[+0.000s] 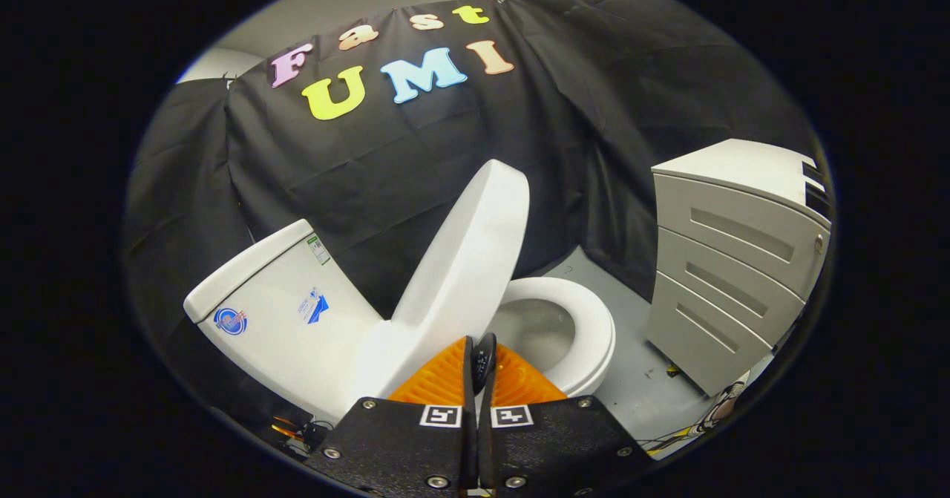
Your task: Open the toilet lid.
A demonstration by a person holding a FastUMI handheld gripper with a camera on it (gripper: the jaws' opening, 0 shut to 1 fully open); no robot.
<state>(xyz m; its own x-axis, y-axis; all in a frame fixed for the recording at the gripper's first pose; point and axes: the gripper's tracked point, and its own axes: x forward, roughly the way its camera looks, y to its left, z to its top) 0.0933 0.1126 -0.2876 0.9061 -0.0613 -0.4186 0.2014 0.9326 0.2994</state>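
Here, gripper closed, empty — toilet lid raised just ahead, seat rim bare, drawer cabinet apart.

Raised toilet lid stands directly ahead of the closed tool at 12 o'clock. Tank blocks 10 o'clock. Drawer cabinet obstructs 2 o'clock. Floor between seat and cabinet lies open.

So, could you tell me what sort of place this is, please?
It looks like a mock bathroom set up in a cloth-walled booth: a toilet with its lid raised off the seat, beside a drawer cabinet. The hand-held gripper, fingers together, sits just before the lid.
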